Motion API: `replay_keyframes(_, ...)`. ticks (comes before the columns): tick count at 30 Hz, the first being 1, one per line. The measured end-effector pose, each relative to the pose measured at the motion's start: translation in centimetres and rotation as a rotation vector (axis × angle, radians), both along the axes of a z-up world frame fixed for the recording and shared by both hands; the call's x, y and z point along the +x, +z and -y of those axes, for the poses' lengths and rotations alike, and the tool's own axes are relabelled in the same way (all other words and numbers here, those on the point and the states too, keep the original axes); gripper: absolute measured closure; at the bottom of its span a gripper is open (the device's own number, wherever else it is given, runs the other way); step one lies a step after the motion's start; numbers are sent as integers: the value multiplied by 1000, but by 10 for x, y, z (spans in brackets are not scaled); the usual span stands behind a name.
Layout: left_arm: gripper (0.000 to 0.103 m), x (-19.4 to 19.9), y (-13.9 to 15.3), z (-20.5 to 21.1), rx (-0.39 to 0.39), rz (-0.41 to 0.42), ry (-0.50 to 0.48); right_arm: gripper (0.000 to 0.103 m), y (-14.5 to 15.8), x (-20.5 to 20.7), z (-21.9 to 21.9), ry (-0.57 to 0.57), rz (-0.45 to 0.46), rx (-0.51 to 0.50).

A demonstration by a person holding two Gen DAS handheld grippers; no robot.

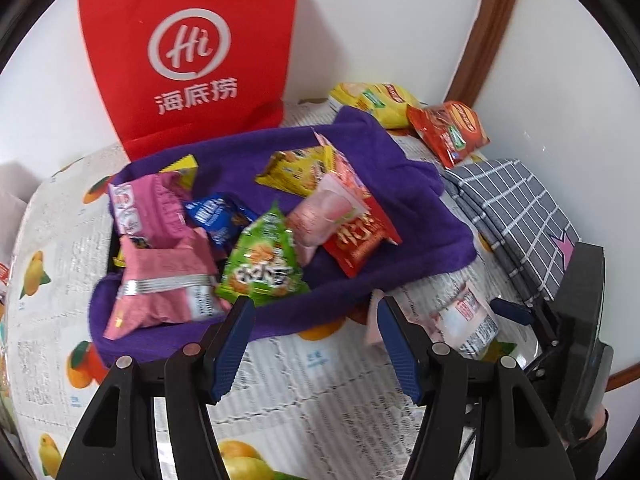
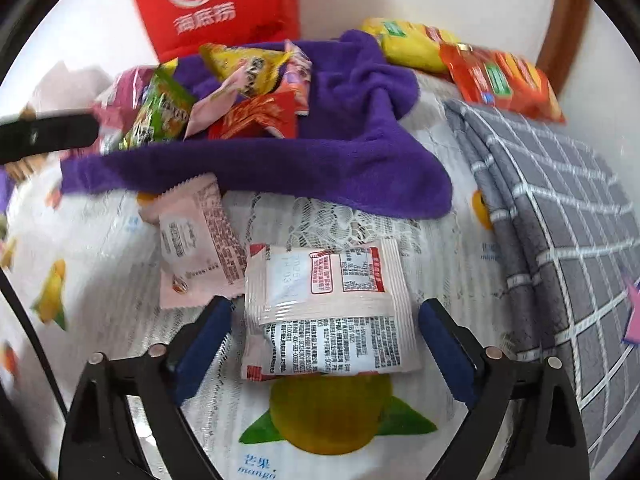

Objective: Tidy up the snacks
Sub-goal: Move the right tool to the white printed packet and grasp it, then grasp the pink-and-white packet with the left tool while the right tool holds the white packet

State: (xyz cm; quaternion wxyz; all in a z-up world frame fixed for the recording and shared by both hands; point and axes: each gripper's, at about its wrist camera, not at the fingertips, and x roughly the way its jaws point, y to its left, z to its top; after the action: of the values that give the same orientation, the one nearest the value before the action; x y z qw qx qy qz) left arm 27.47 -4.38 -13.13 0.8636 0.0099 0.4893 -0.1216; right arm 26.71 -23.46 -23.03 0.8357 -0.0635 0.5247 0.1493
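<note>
Your right gripper is standing wide open, jaws straddling a white snack packet lying back-side up on the counter; the pads aren't touching it. A pale pink packet is lying just left of it, touching its edge. Your left gripper is hanging partly open and empty just in front of the purple cloth bin, which is holding the other snacks, including a green packet and a red one.
</note>
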Motion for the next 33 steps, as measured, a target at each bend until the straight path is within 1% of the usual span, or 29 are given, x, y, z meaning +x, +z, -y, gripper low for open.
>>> replay_keyframes(1, 41, 0, -2, 3, -1, -3, -3, 11, 0, 0, 1, -5, -1, 10)
replay_keyframes(2, 41, 0, -3, 6, -1, -6, -7, 21, 1, -1, 4, -13, 9, 16)
replay_keyframes(3, 42, -1, -5, 9, 2, -10, -9, 24, 3, -1, 6, -22, 22, 21)
replay_keyframes(4, 41, -1, -8, 11, 5, -14, -10, 31, 4, -1, 8, -43, 25, 21)
replay_keyframes(5, 41, -1, -11, 14, 6, -21, -12, 35, 5, -2, 11, -55, 31, 22)
replay_keyframes(7, 41, -1, -17, 18, 3, -35, -10, 36, 5, -4, 14, -49, 42, 31)
replay_keyframes(10, 42, -2, -24, 24, -12, -49, -5, 39, 6, -10, 11, -37, 62, 14)
replay_keyframes(16, 41, -1, -35, 45, -28, -72, -32, 39, 15, -22, 23, -58, 45, 83)
replay_keyframes(18, 41, 0, -41, 53, -17, -79, -50, 39, 21, -27, 30, -64, 58, 95)
replay_keyframes(21, 41, 3, -53, 64, 19, -91, -47, 39, 32, -35, 37, -68, 88, 85)
replay_keyframes(24, 42, 2, -64, 71, 8, -108, -68, 39, 40, -40, 43, -62, 107, 91)
replay_keyframes(25, 42, 0, -66, 74, 19, -100, -77, 39, 41, -40, 44, -63, 111, 93)
replay_keyframes(26, 42, -2, -66, 76, 32, -80, -82, 39, 43, -41, 46, -63, 116, 94)
replay_keyframes(27, 49, -5, -67, 78, 45, -66, -93, 39, 45, -42, 47, -66, 120, 95)
replay_keyframes(29, 57, -9, -67, 81, 43, -54, -117, 39, 48, -43, 50, -72, 127, 96)
replay_keyframes(33, 63, -15, -67, 87, 99, -14, -142, 39, 49, -43, 56, -93, 125, 104)
